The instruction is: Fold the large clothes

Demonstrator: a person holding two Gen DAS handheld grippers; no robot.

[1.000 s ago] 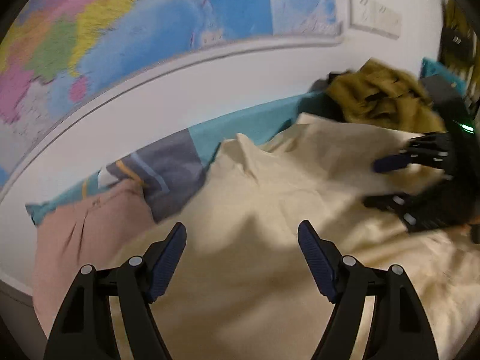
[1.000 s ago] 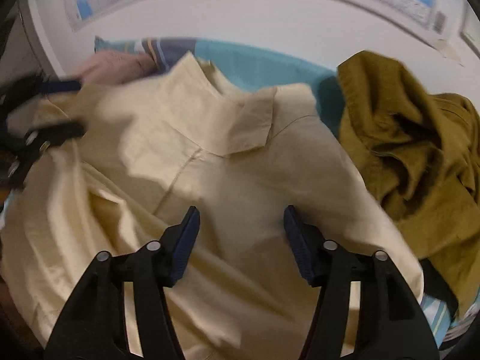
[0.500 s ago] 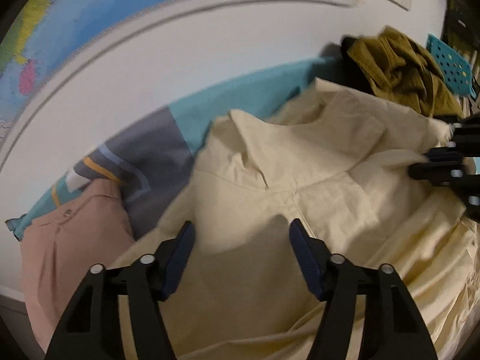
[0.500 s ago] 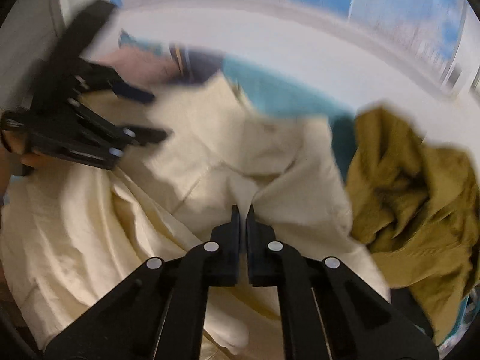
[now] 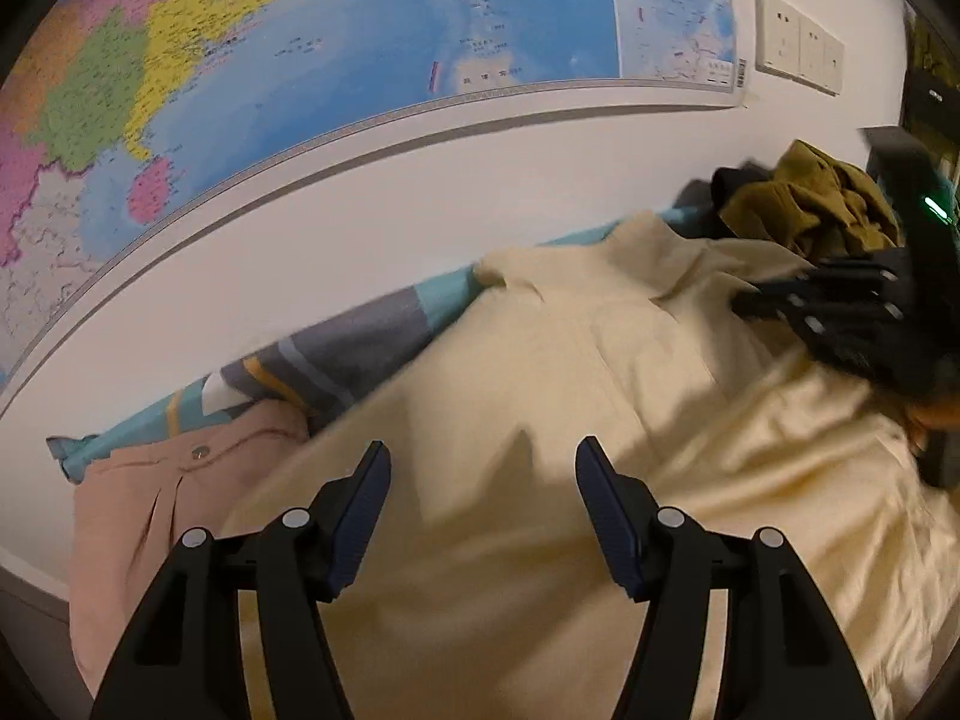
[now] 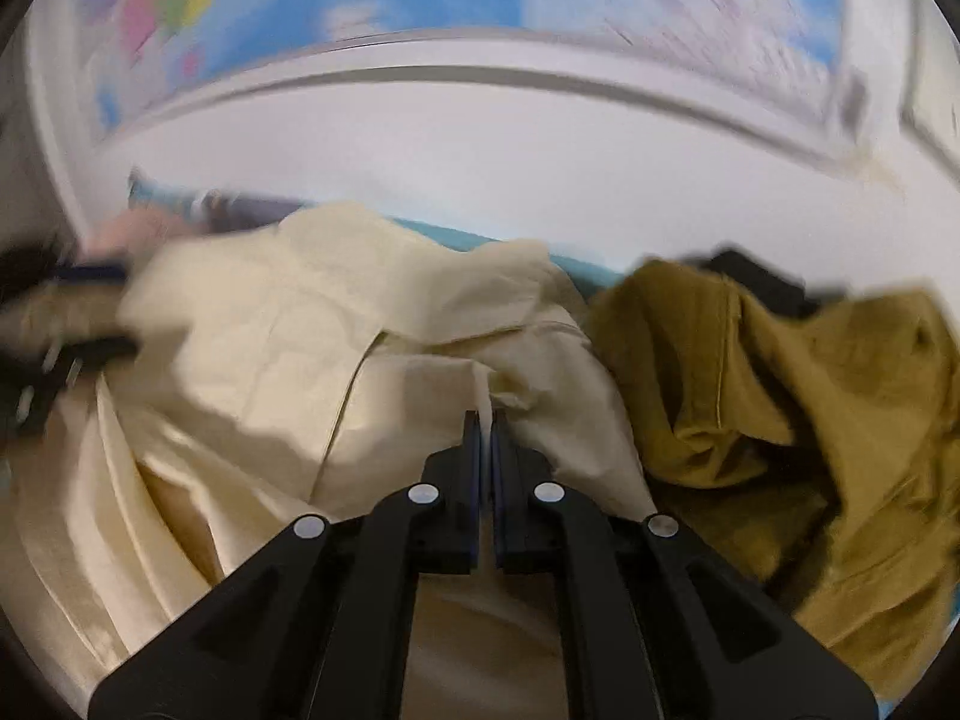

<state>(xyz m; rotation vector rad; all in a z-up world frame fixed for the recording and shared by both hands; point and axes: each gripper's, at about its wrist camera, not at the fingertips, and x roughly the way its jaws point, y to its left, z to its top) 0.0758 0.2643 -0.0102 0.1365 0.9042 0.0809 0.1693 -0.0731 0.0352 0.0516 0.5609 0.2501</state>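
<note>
Left wrist view: the left gripper [image 5: 483, 489] hangs over the cream shirt [image 5: 540, 420] with its jaws released and nothing between the pads; the fabric lies beneath them, untouched as far as can be judged. The shirt is spread over the bedding against the wall, collar toward the wall map [image 5: 300, 60], with a pink garment [image 5: 162, 498] just beside it and an olive garment [image 5: 804, 204] heaped beyond. The right gripper [image 5: 756, 300] is seen side-on at the shirt's far shoulder. To fold well, this hand should take the matching near edge before any lift, so both sides rise evenly. Right wrist view: the right gripper [image 6: 485, 420] is clenched on a pinch of the cream shirt [image 6: 288, 324] below the collar; the picture is blurred. The olive garment [image 6: 780, 390] lies touching the shirt's side. No container appears in either view.
</note>
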